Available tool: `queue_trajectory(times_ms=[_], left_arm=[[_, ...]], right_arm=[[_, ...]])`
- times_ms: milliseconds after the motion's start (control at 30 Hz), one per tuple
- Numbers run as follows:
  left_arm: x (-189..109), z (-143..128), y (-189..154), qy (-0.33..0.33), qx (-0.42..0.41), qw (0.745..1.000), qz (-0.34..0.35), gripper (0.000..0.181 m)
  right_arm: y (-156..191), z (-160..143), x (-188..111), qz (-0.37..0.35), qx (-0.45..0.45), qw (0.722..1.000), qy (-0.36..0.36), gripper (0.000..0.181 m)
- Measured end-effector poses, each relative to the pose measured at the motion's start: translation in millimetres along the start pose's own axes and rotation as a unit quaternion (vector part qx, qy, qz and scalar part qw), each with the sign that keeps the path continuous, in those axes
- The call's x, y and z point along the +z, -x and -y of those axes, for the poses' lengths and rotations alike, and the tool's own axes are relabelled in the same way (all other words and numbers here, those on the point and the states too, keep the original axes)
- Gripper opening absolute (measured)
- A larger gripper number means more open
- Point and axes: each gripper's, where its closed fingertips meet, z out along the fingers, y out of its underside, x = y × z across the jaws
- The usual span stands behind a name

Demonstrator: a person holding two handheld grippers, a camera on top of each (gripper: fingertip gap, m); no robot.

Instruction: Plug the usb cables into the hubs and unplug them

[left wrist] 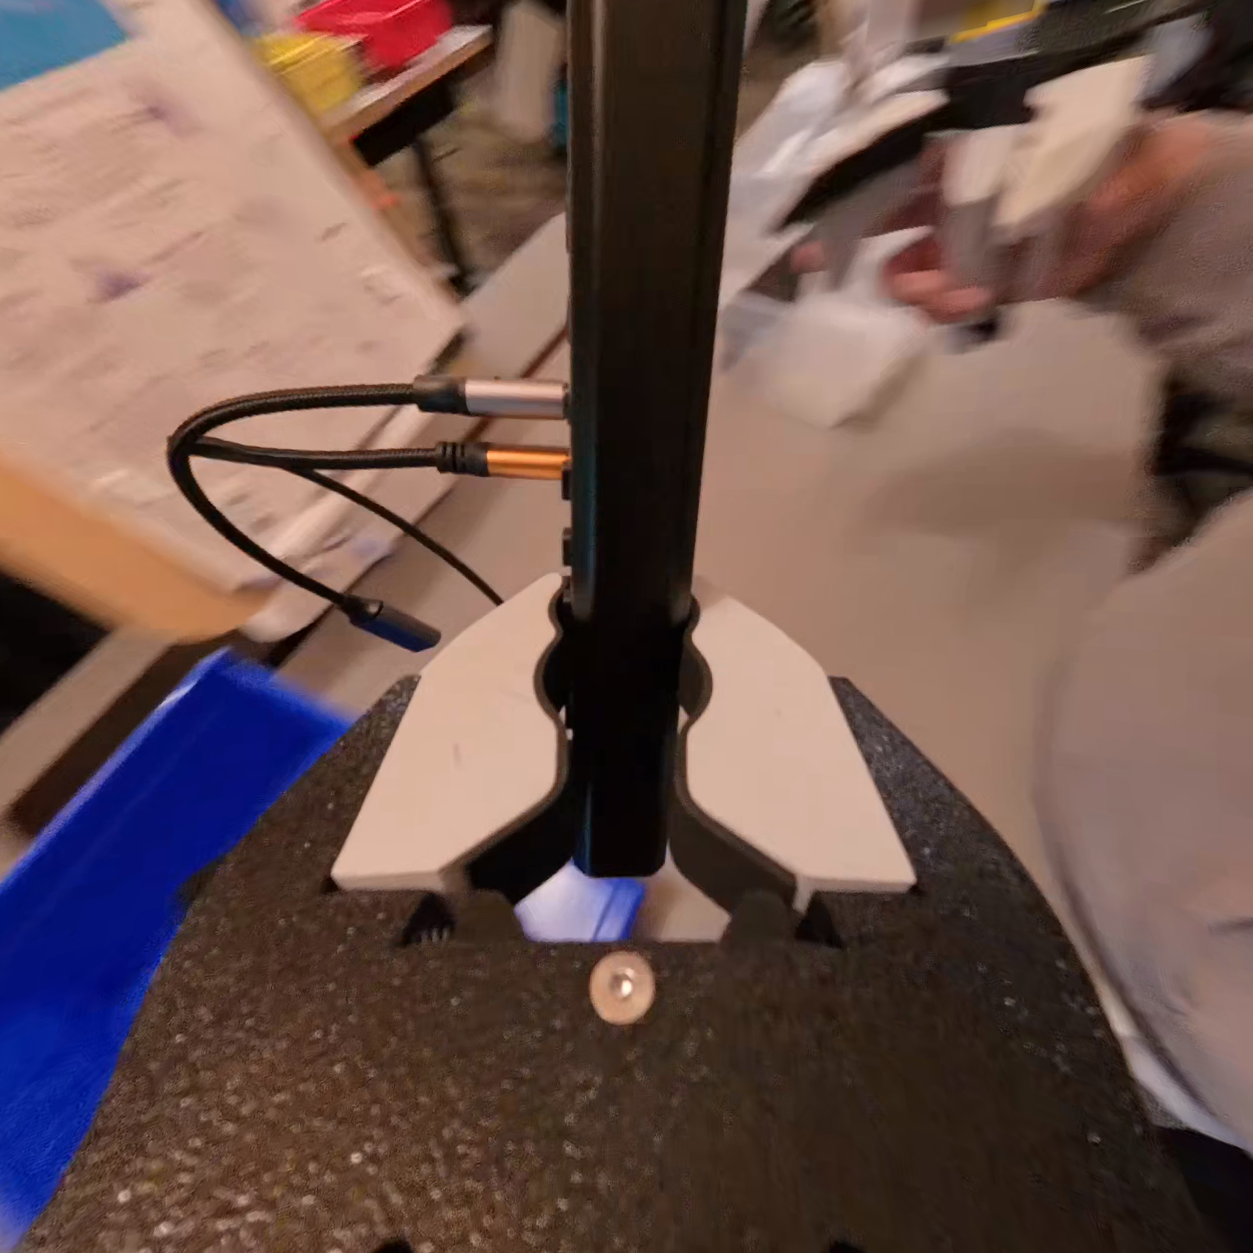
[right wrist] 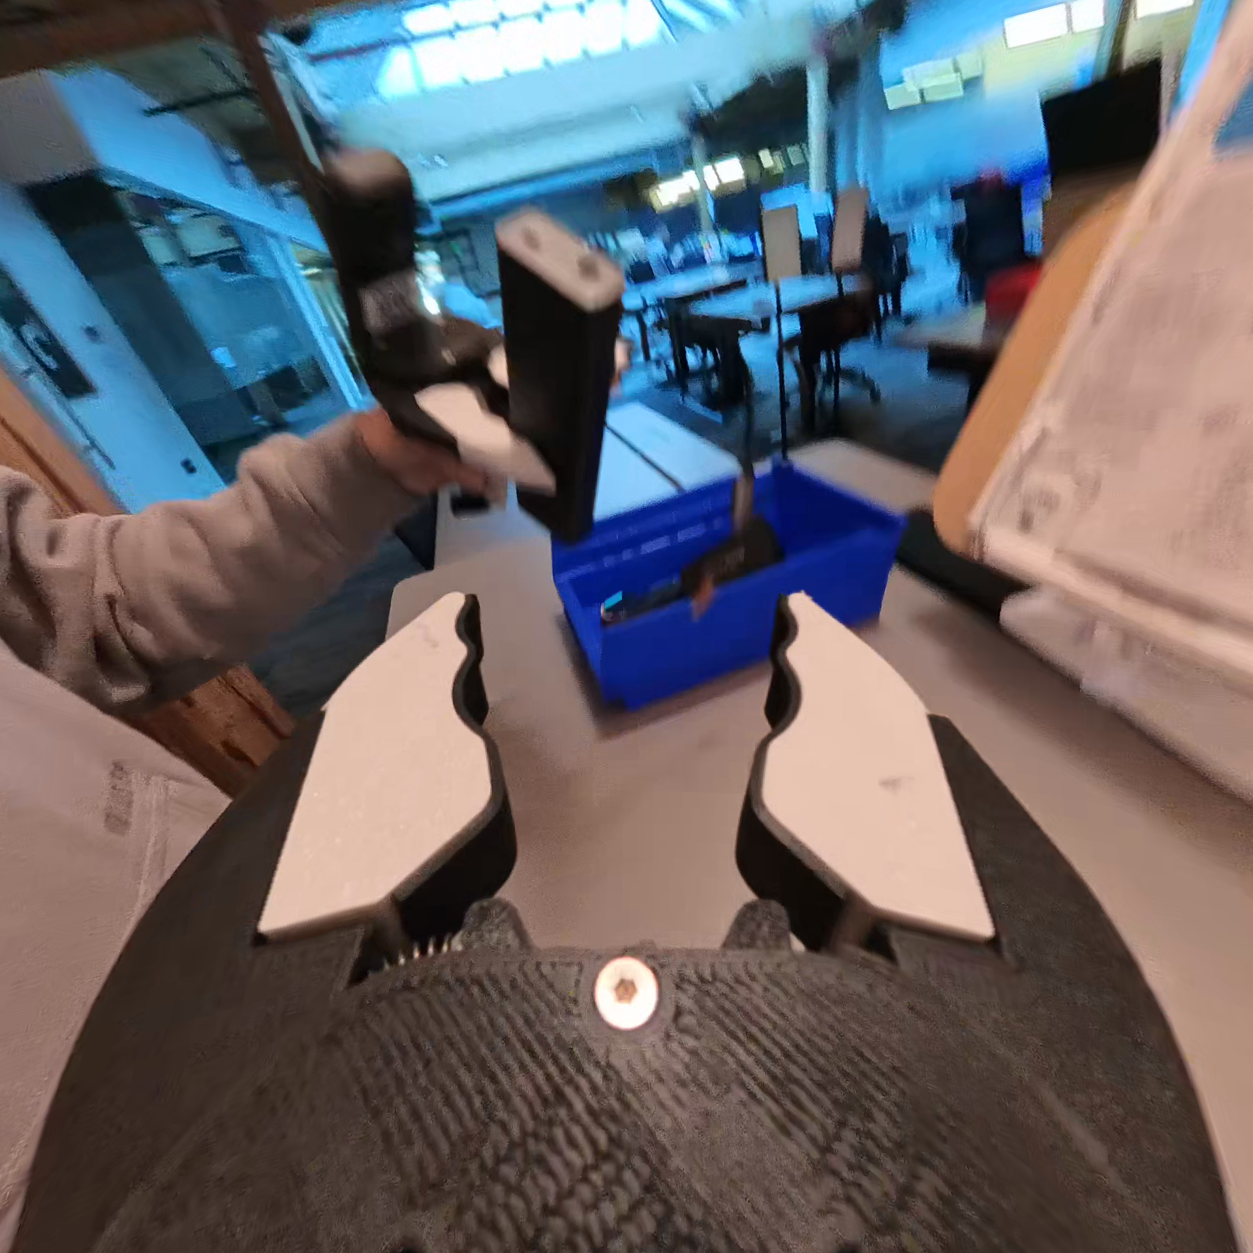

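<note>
Hub (left wrist: 647, 407), long black bar, sits clamped upright in left gripper (left wrist: 627, 597), fingers closed on its lower end w/ most of its length sticking out past the tips. Two cables are seated in its left side: silver plug (left wrist: 505, 395) above, orange plug (left wrist: 525, 462) just below. Third one, blue plug (left wrist: 396, 625), dangles loose near the left finger, not in any port. Right gripper (right wrist: 627, 617) is wide open & empty, well apart from the hub, pointing over grey table (right wrist: 610, 813) toward blue bin (right wrist: 678, 651), which holds some dark items too blurred to name.

Risks as I judge them:
- Grip is low on a long bar, so a sideways pull or push on a plug levers the hub; it could twist or slip betw. the pads.
- Both views are smeared by motion; a fast approach w/ the right gripper could miss the plug body & catch the braided cable instead, straining it.
- Silver & orange plugs sit close together; wide jaws may grab both, or knock the neighbour.
- Loose blue plug may snag on the left finger.
</note>
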Motion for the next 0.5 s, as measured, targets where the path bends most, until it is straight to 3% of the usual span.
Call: queue_trajectory(times_ms=[100, 233, 267, 367, 500], left_arm=[[36, 3, -47, -0.051, -0.018, 0.991, -0.124, 0.028], [80, -7, -82, -0.078, -0.027, 0.976, -0.2, 0.027], [88, -7, -88, -0.085, -0.029, 0.973, -0.212, 0.027], [104, -6, -100, -0.108, -0.023, 0.965, -0.238, 0.027], [115, 4, -89, -0.148, -0.025, 0.969, -0.196, 0.029]], right_arm=[[13, 29, 11, 0.047, -0.084, 0.995, -0.015, 0.079], [34, 28, 19, 0.116, -0.113, 0.987, 0.013, 0.066], [33, 18, 20, 0.121, -0.113, 0.985, 0.042, 0.064], [33, -16, 16, 0.142, -0.108, 0.974, 0.138, 0.029], [27, -12, 10, 0.109, -0.12, 0.978, 0.129, 0.028]])
